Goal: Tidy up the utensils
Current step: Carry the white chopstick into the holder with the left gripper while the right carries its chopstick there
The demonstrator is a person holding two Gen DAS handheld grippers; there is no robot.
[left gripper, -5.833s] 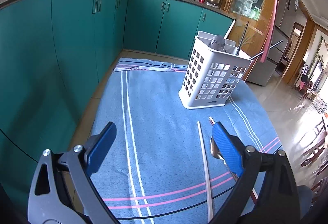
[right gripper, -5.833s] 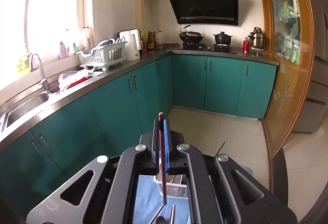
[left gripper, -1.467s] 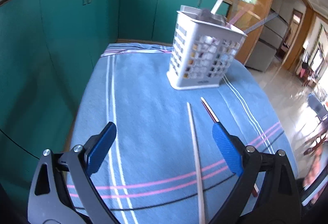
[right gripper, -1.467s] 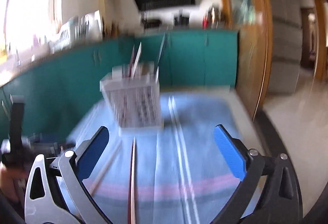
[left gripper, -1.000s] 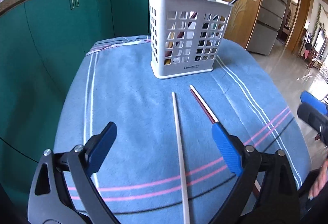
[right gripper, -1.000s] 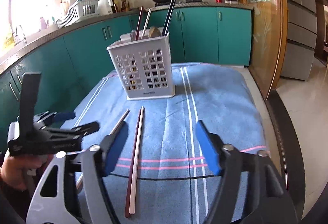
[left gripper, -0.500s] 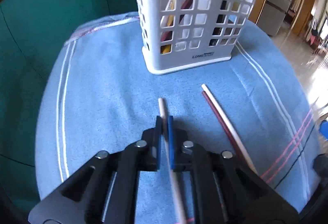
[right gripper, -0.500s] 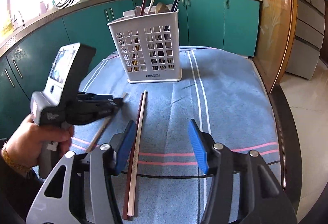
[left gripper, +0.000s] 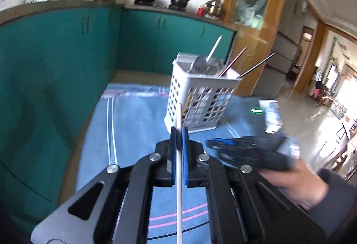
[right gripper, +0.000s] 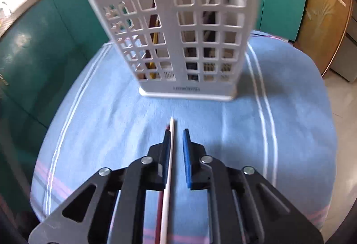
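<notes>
Left wrist view shows the left gripper [left gripper: 179, 135] fingers pinching a white chopstick [left gripper: 179, 168] lifted off the table, basket [left gripper: 202, 99] at 12 o'clock; right gripper [right gripper: 176, 139] fingers are closing around the remaining chopsticks [right gripper: 167, 177], next requiring insertion into the basket.

a soft, napped blue cloth with pale stripes [right gripper: 107, 110] covers the table. the white lattice utensil basket [right gripper: 176, 43] looks like smooth matt plastic. the teal cabinet doors [left gripper: 67, 47] are glossy. the gripper frames look matt black plastic with bright metal rivets.
</notes>
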